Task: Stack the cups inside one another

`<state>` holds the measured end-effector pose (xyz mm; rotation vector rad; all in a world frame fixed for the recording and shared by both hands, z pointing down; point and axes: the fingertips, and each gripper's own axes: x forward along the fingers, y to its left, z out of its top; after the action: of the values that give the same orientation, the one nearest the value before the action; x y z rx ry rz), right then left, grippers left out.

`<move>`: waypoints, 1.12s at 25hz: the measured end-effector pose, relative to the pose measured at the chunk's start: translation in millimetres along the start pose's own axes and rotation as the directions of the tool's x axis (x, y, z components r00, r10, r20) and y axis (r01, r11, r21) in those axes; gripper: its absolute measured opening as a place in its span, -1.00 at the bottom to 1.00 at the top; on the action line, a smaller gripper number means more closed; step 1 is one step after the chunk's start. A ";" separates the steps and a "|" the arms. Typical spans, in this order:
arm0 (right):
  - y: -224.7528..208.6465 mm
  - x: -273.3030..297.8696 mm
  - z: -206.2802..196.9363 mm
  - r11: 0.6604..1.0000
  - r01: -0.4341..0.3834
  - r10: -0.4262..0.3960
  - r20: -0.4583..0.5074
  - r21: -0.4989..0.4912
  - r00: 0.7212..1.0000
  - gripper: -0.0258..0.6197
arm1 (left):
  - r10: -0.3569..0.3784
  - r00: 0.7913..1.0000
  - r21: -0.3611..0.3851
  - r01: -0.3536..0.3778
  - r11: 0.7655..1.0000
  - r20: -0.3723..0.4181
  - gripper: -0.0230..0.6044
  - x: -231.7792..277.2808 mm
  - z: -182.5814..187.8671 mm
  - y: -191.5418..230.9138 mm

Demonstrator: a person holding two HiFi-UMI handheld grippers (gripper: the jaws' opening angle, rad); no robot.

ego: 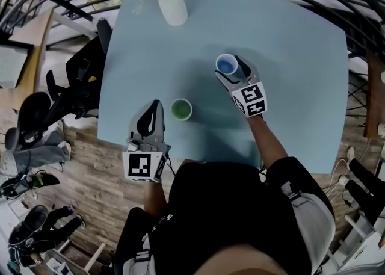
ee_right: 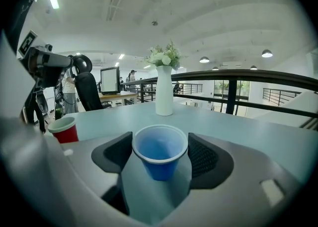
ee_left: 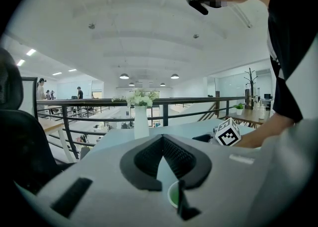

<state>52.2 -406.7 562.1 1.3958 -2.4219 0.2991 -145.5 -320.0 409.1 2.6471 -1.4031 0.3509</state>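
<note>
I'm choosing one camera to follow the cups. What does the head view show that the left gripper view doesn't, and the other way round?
Only the head view: the blue cup standing between the right gripper's fingers, and the left gripper from above. Only the left gripper view: the ceiling lights and a potted plant on a far table. Both: the green cup, the vase of flowers, the table and the right gripper's marker cube.
</note>
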 end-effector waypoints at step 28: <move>48.8 -42.0 56.4 0.997 -0.079 0.079 0.133 -0.007 0.988 0.14 | 0.042 0.996 0.000 -0.042 0.999 0.078 -0.97 -39.5 11.2 -2.2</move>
<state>19.4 -368.0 493.1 1.3610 -2.5890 0.2297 -163.5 -289.6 387.9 2.6630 -1.4834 0.2561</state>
